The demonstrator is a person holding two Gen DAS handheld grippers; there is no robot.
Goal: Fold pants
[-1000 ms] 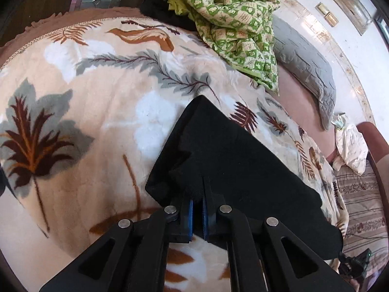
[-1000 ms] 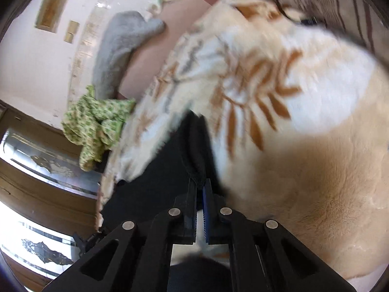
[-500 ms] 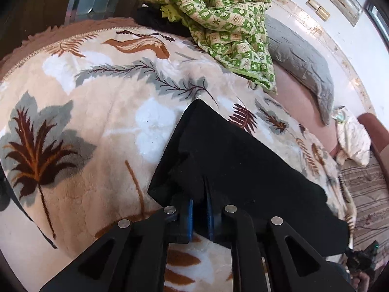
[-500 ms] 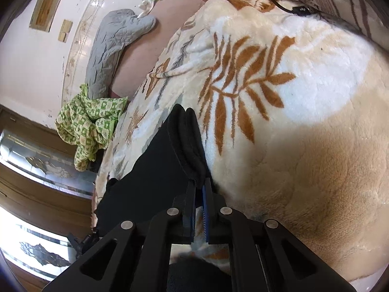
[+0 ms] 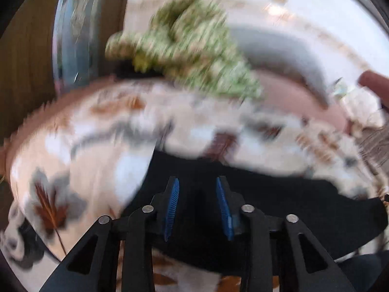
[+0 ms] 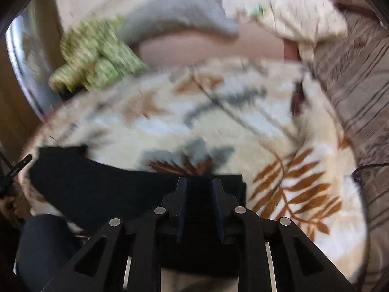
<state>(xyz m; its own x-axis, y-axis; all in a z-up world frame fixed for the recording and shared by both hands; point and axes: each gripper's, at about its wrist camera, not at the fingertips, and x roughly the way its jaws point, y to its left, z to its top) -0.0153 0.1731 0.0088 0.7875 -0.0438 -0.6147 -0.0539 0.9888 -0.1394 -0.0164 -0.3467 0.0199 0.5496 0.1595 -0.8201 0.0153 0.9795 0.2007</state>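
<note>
1. Landmark: a plush leaf-print blanket [image 5: 97,150] covers the bed. All positions below are given against it. Both views are motion-blurred, so fine detail is limited.

2. Task item: the black pants [image 5: 279,202] lie flat on the near part of the blanket, folded into a long dark band. In the right wrist view the same pants [image 6: 102,185] run from under the gripper away to the left.

3. Left gripper [image 5: 198,209]: jaws are opening, with a narrow gap between the blue pads [image 5: 171,206]. Black cloth shows behind the gap, but the pads do not press on it. Judged released.

4. Right gripper [image 6: 199,209]: jaws are opening, gap narrow. The pants lie under and behind the fingers with no pinch visible. Judged released.

5. Governing relation: the long axis of the pants runs crosswise to both grippers. The left gripper stands over the left end, the right gripper over the right end; each is nearest its own end.

6. Judgement: a fold appears just laid down. Any further fold would bring one end along the long axis toward the other.

7. Remainder: a green patterned cloth [image 5: 189,56] and a grey pillow [image 6: 180,12] lie at the blanket's far edge, well apart from the pants.
</note>
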